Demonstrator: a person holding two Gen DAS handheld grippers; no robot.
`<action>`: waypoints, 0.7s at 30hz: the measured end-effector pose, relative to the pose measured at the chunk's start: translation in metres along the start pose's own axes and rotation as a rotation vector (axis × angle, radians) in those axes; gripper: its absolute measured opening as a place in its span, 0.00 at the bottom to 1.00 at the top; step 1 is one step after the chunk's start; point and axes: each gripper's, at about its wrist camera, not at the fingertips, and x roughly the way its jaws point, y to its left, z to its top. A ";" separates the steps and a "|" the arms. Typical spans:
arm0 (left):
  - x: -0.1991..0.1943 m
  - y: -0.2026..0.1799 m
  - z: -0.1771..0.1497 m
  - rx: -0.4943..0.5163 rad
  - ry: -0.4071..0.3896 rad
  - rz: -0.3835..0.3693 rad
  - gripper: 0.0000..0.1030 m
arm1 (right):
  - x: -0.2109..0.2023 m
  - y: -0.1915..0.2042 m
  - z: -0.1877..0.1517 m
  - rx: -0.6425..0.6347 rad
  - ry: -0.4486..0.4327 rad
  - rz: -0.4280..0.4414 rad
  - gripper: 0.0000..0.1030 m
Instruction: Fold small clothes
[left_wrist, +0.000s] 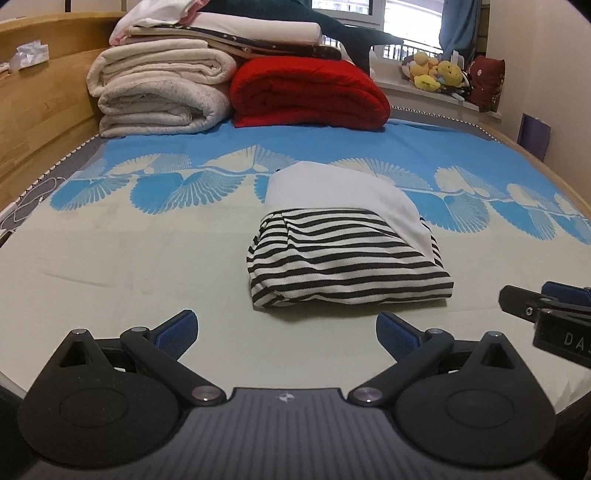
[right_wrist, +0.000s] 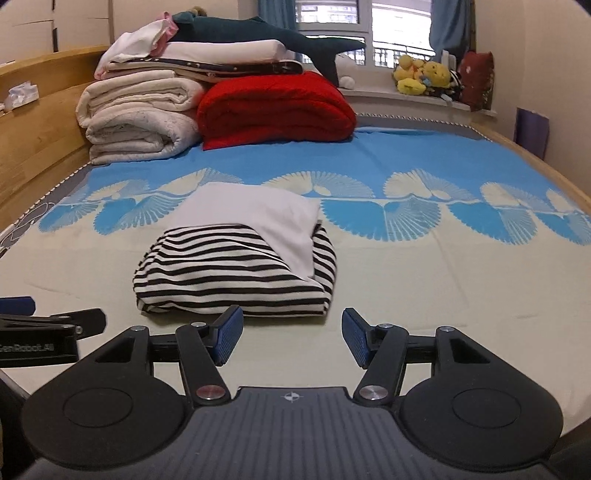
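A small garment of black-and-white stripes with a white part lies folded into a compact bundle (left_wrist: 343, 254) on the bed; the right wrist view has the same bundle (right_wrist: 236, 269) left of centre. My left gripper (left_wrist: 286, 334) is open and empty, a short way in front of the bundle's near edge. My right gripper (right_wrist: 291, 338) is open too, nothing between its blue pads, just before the bundle's near right corner. Each gripper appears at the edge of the other's view: the right gripper (left_wrist: 550, 306) at the far right, the left gripper (right_wrist: 44, 325) at the far left.
The bed sheet (left_wrist: 147, 258) is pale green near me, with a blue fan pattern farther back. Folded white quilts (left_wrist: 159, 96) and a red quilt (left_wrist: 310, 94) are stacked at the headboard end. A wooden bed frame (left_wrist: 33, 110) runs along the left. Plush toys (right_wrist: 424, 75) sit on the windowsill.
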 end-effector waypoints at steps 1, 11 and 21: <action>0.000 0.000 0.000 -0.002 -0.007 -0.004 1.00 | 0.000 0.003 0.000 -0.009 -0.006 0.005 0.59; 0.000 -0.001 0.000 0.020 -0.034 -0.030 1.00 | 0.007 0.025 0.003 -0.059 -0.028 0.049 0.59; 0.006 0.005 0.000 0.000 -0.024 -0.046 1.00 | 0.014 0.032 0.002 -0.101 -0.029 0.039 0.59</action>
